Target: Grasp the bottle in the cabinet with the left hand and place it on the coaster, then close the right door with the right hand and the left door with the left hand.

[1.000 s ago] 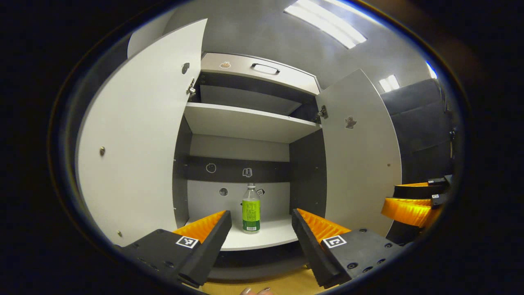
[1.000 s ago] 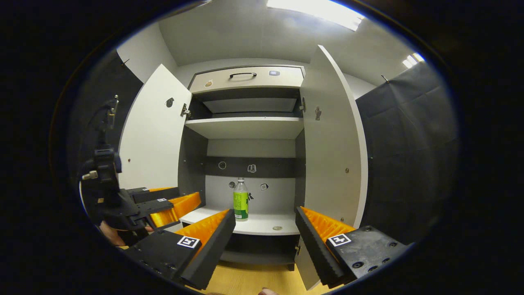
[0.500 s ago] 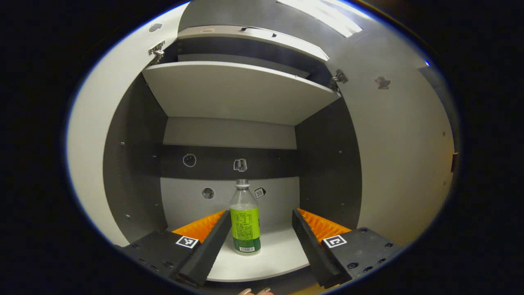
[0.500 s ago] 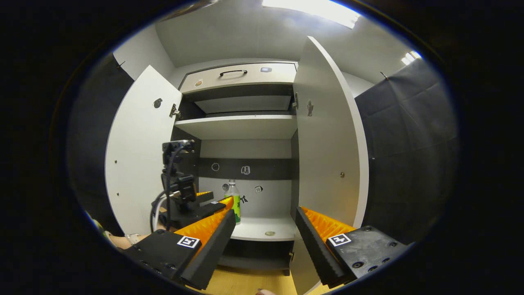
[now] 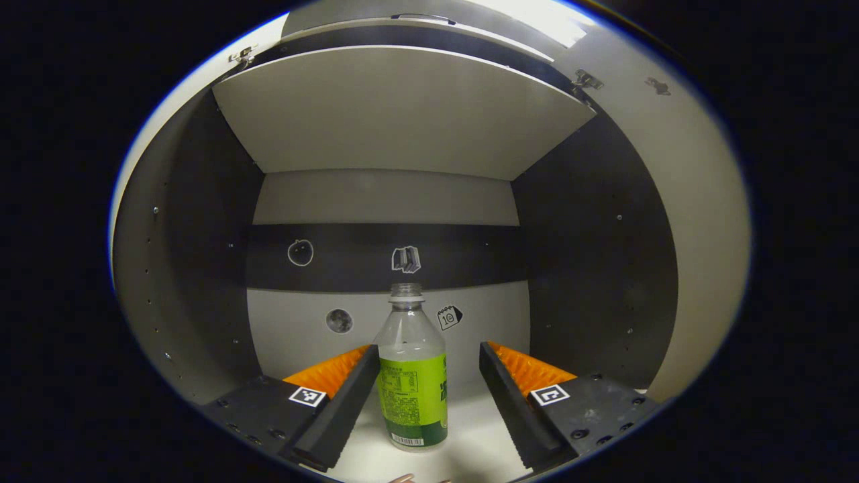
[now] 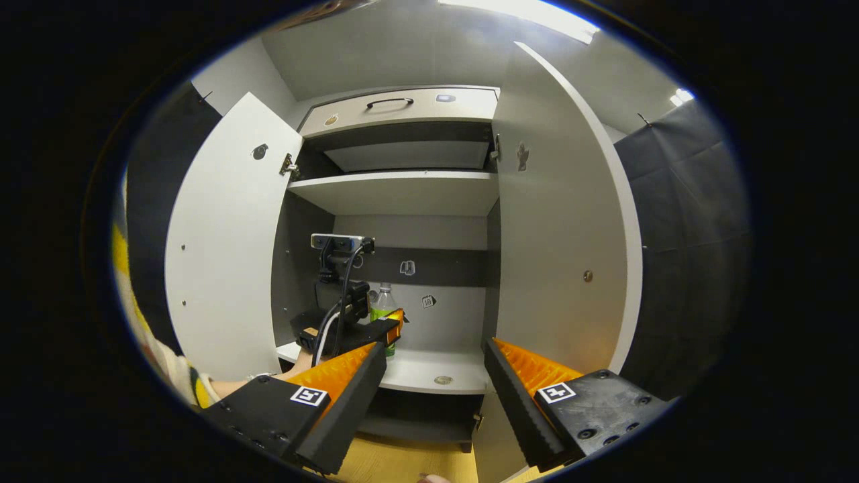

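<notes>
A clear bottle [image 5: 412, 376] with a green label stands upright on the cabinet's lower shelf [image 5: 473, 429]. My left gripper [image 5: 428, 351] is open, and the bottle stands between its fingers, nearer the left one. In the right gripper view the left gripper [image 6: 388, 323] reaches into the cabinet beside the bottle [image 6: 382, 298]. A small round coaster [image 6: 443, 380] lies near the front of the same shelf. My right gripper [image 6: 435, 347] is open and holds nothing, in front of the cabinet. Both the left door [image 6: 221, 248] and the right door [image 6: 564, 248] stand wide open.
An upper shelf [image 6: 402, 191] sits above the bottle's compartment, with a drawer [image 6: 402, 107] on top. A person's forearm and sleeve [image 6: 201, 388] come in from the lower left. Wooden floor [image 6: 402, 463] lies below the cabinet. Black cloth [image 6: 684, 255] hangs to the right.
My left gripper has moved forward into the cabinet, so the bottle now stands between its fingers. The right gripper has shifted only slightly and stays open.
</notes>
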Motion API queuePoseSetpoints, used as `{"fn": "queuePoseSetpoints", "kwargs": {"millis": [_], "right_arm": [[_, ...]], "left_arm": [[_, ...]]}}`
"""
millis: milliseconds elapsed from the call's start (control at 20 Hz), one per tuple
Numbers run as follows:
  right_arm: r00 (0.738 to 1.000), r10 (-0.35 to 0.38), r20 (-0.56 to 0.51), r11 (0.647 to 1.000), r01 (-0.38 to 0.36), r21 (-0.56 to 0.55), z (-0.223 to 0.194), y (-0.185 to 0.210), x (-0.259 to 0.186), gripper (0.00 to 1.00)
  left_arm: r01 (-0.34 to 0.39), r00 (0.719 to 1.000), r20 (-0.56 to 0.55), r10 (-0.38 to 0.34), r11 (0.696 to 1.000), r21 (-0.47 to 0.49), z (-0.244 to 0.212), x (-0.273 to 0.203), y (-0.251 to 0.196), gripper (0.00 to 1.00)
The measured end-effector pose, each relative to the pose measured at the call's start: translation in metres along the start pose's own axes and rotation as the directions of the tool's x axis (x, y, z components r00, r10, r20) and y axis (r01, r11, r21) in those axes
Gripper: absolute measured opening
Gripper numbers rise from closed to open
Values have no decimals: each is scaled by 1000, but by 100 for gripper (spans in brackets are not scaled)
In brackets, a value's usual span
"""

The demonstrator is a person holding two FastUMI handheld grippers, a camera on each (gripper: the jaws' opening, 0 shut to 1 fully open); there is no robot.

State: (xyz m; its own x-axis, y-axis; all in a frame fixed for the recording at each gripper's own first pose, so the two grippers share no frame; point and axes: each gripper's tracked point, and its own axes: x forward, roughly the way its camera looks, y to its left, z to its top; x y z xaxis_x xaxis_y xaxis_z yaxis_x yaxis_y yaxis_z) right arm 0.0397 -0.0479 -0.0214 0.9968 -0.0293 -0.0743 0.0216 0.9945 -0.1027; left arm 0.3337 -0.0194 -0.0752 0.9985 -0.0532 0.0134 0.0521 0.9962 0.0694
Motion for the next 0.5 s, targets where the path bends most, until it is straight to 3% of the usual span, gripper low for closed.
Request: {"fn": "queuePoseSetpoints", "kwargs": {"millis": [250,500], "right_arm": [[1000,23,-9,999,-23,28,-5,3,8,97],[999,33,-31,999,-33,2,-12,6,12,98]], "left_arm": [[10,1000,-23,-9,1000,13,-12,15,6,94],[0,998,-58,-2,999,-46,-28,34,17,94]]}}
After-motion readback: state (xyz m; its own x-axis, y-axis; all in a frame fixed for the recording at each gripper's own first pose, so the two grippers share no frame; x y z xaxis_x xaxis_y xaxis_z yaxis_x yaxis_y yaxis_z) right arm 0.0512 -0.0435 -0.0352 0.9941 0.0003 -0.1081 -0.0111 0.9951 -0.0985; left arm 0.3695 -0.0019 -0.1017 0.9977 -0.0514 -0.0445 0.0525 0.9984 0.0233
